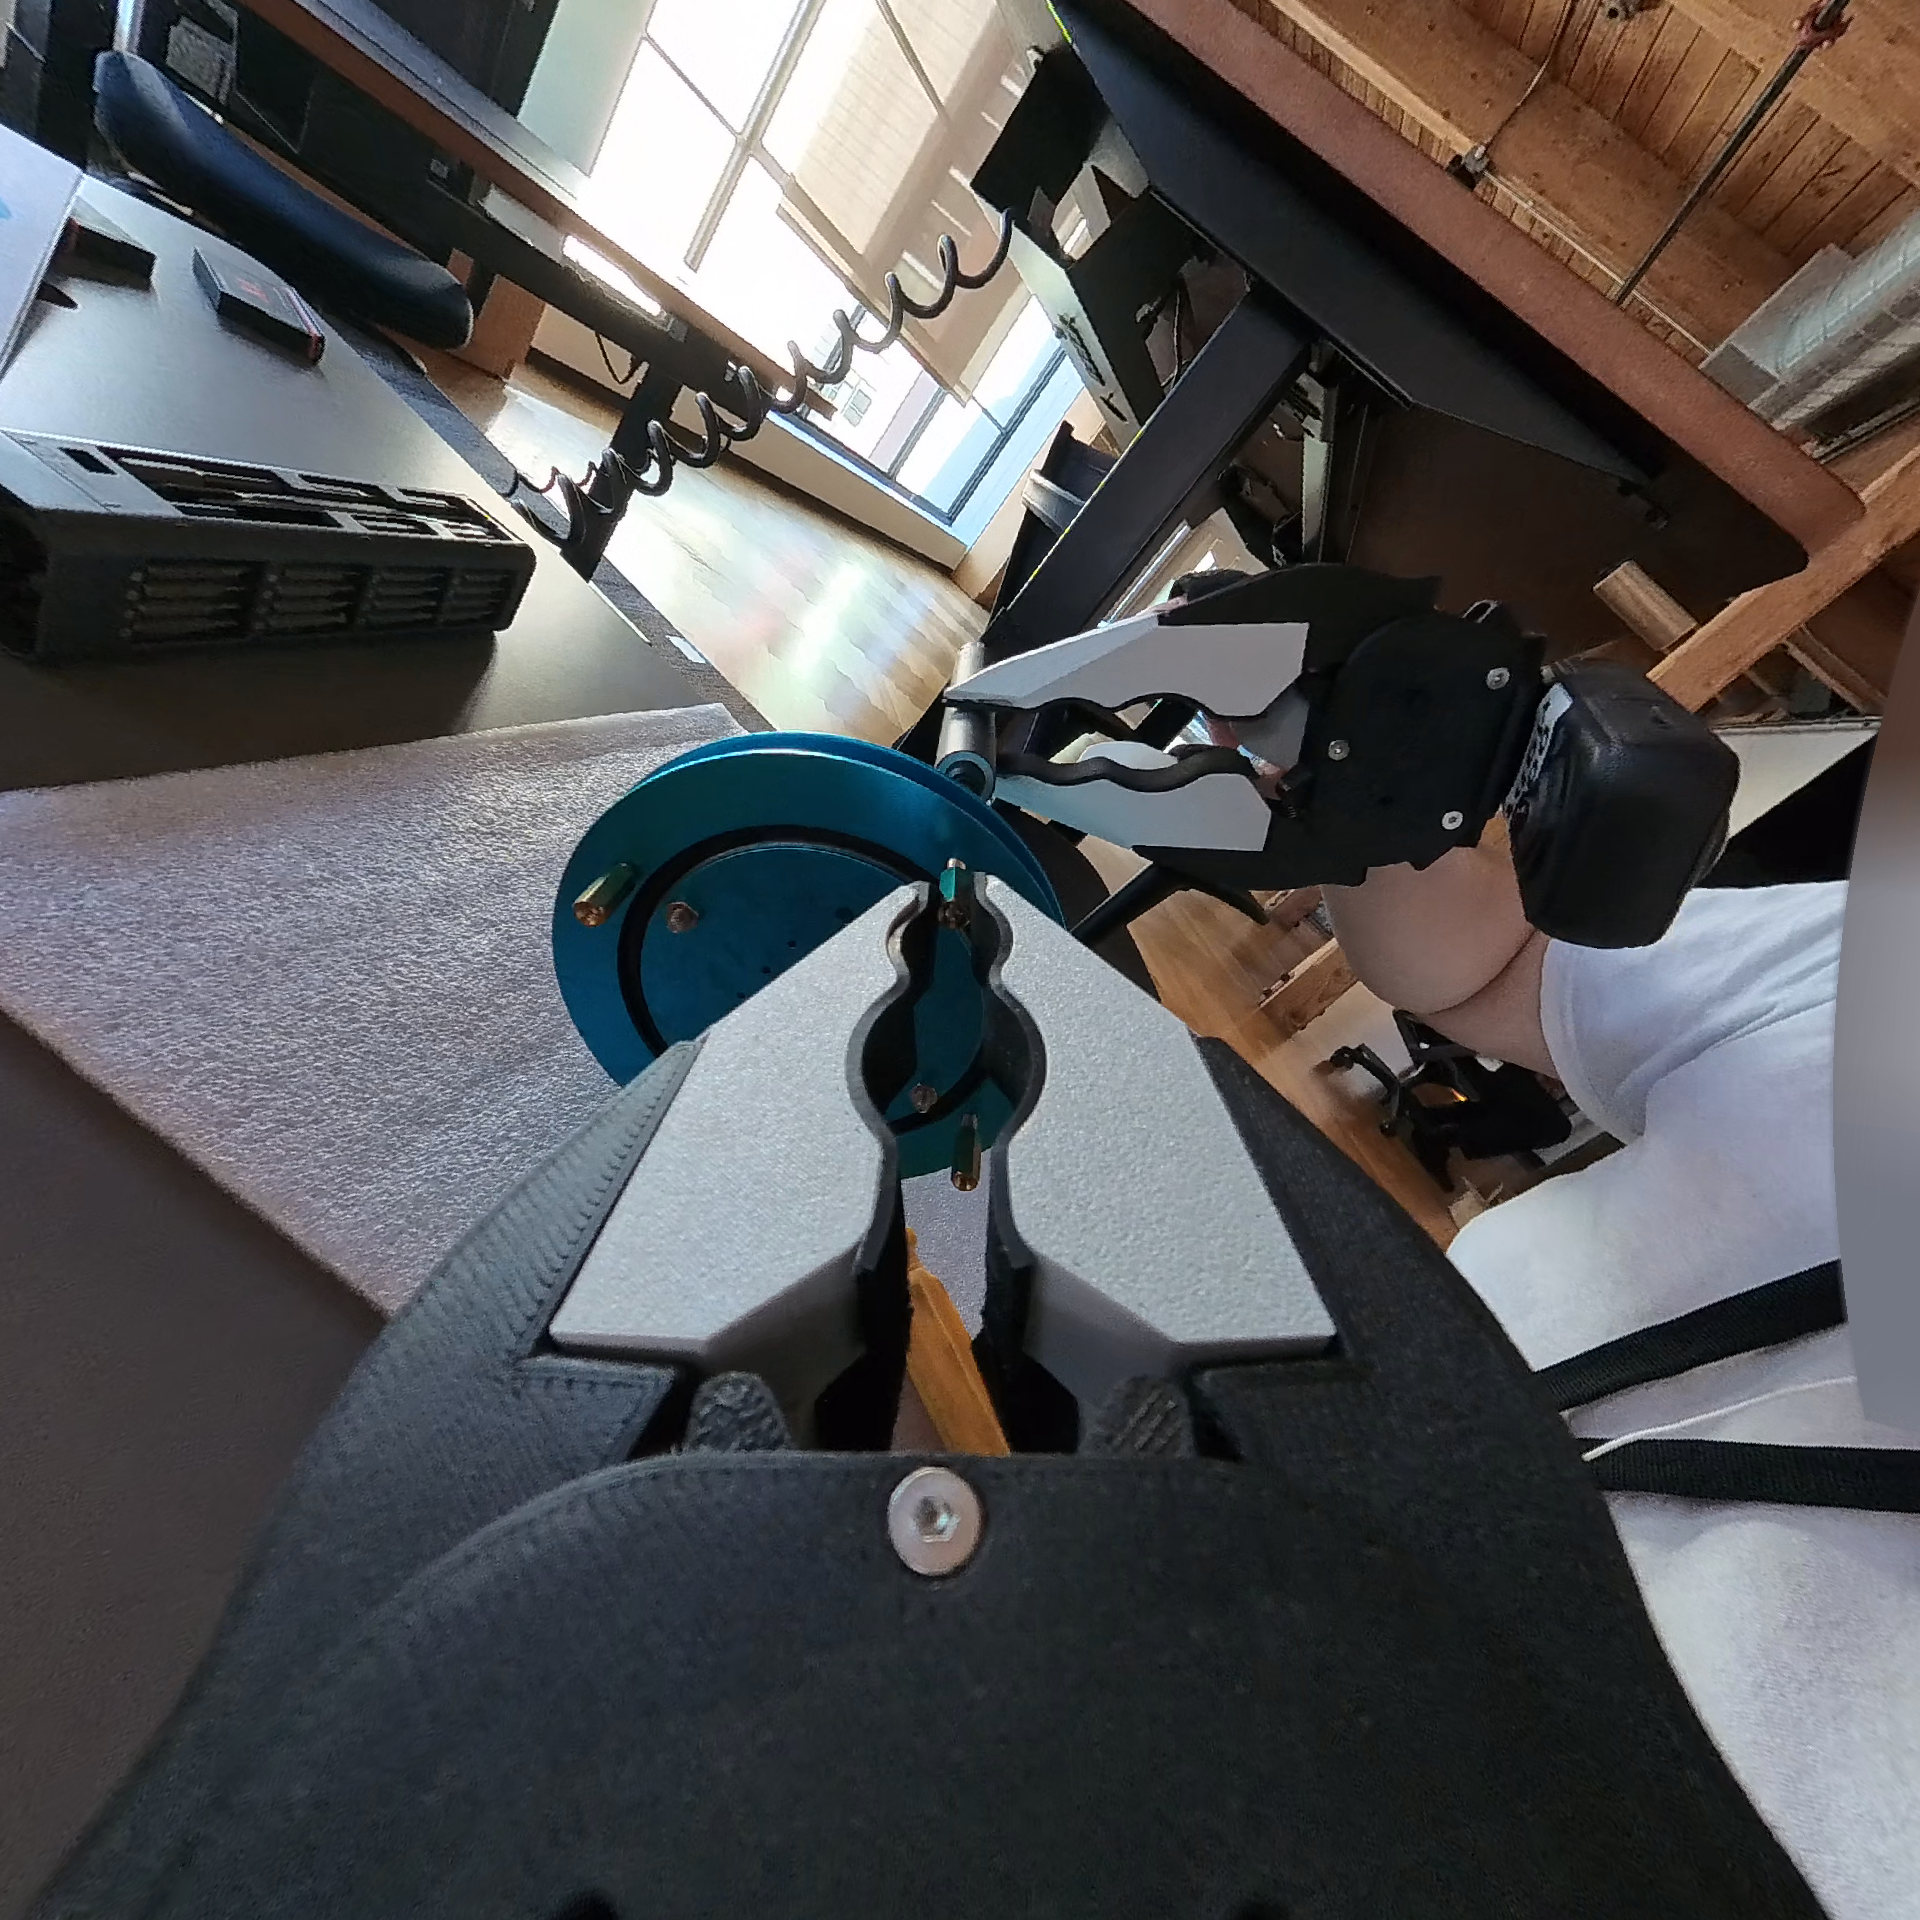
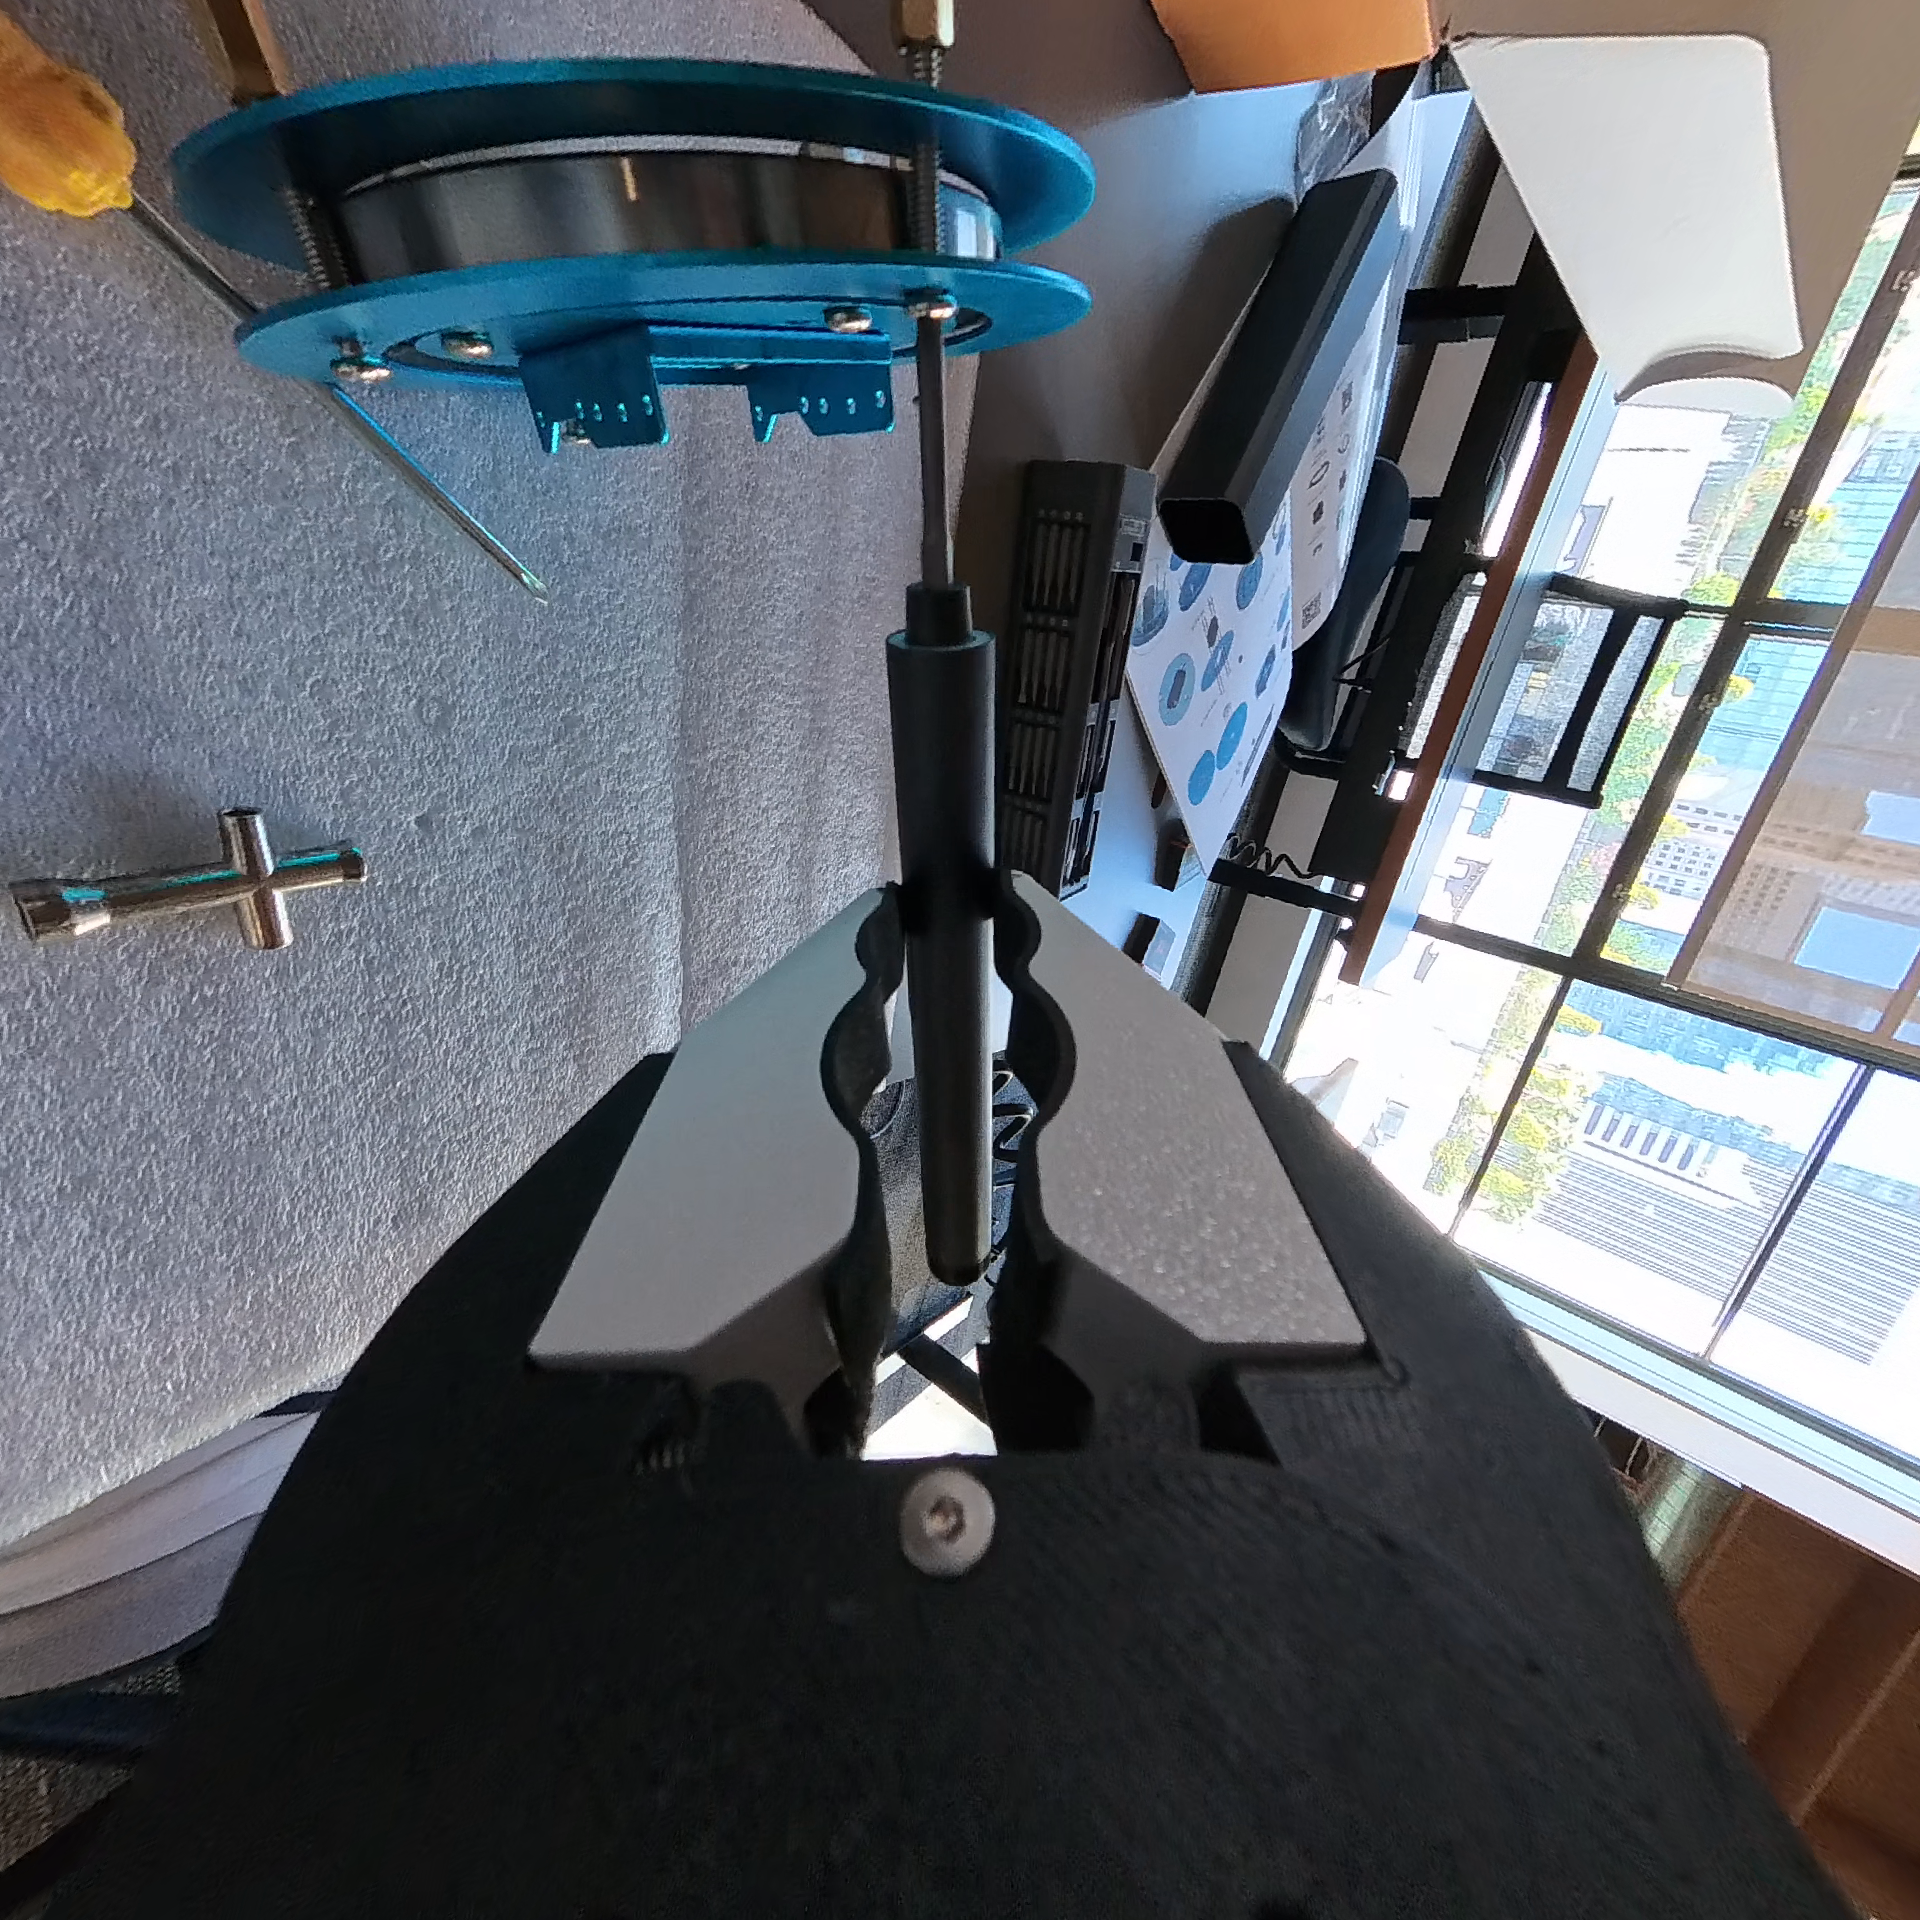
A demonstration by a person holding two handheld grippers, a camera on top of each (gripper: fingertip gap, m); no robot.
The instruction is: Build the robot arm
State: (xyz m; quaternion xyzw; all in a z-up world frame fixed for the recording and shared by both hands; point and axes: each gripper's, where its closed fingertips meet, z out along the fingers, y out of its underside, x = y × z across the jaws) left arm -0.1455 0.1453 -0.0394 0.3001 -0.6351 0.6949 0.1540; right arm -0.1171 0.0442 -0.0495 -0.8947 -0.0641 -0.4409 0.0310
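A blue two-disc assembly (image 1: 665,831) with a silver ring between its discs stands on edge on a grey foam mat (image 1: 312,883); it also shows in the right wrist view (image 2: 623,208). My left gripper (image 1: 951,920) is shut on a small standoff (image 1: 954,894) at the near disc's rim. My right gripper (image 2: 945,904) is shut on a slim black screwdriver (image 2: 940,790). The screwdriver's bit rests on a screw (image 2: 930,307) at the rim of the other disc. The right gripper also shows in the left wrist view (image 1: 971,727), behind the assembly.
A silver cross wrench (image 2: 197,883) and a yellow-handled screwdriver (image 2: 62,135) lie on the mat. A black bit case (image 1: 260,582), a printed sheet (image 2: 1226,644) and small black boxes (image 1: 260,301) sit on the table beyond. A person's arm (image 1: 1455,956) is at the right. Some 11 centimetres of space lies between my two pairs of fingers.
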